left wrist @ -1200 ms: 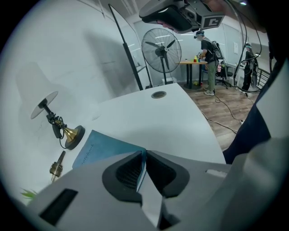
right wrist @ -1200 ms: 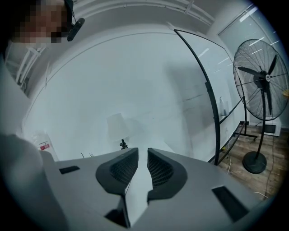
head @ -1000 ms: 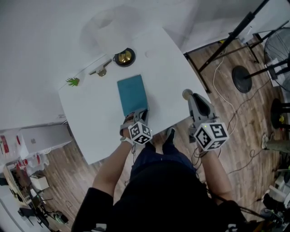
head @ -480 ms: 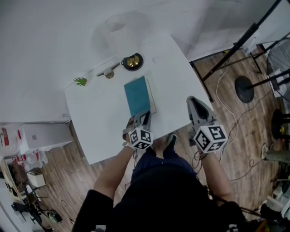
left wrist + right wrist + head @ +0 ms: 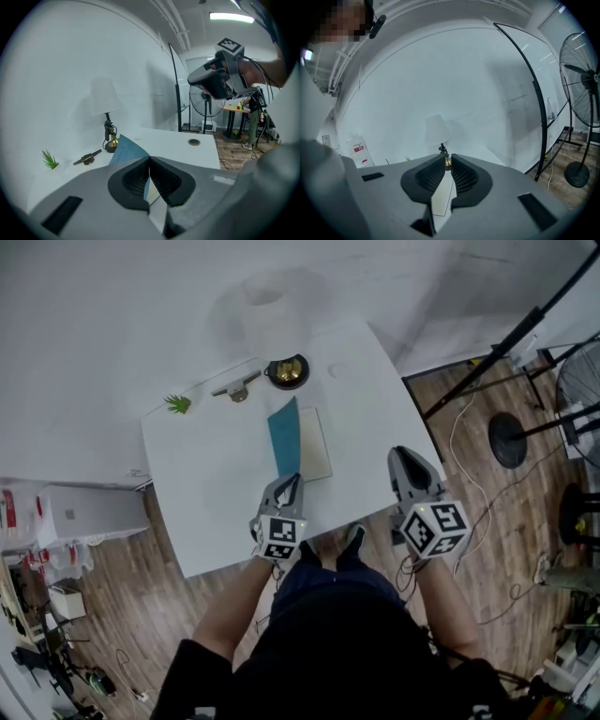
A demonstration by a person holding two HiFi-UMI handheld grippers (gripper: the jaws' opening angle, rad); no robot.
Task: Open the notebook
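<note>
The left claw (image 5: 289, 480) is clamped on the near edge of the notebook's teal cover (image 5: 283, 439), its jaws pressed together with the thin sheet pinched between them (image 5: 149, 164). The cover stands tilted up from the claw towards the lamp (image 5: 287, 371) beyond it. The notebook (image 5: 316, 456) lies on the white table (image 5: 216, 493) just ahead and to the right of this claw, with a pale inner page showing. Further ahead and to the left sit a small dark tool (image 5: 236, 387) and a little green plant (image 5: 176, 404). The right claw (image 5: 403, 454) hovers by the table's right edge, well apart from the notebook; its jaws (image 5: 449, 164) stand at a narrow gap with nothing between them
</note>
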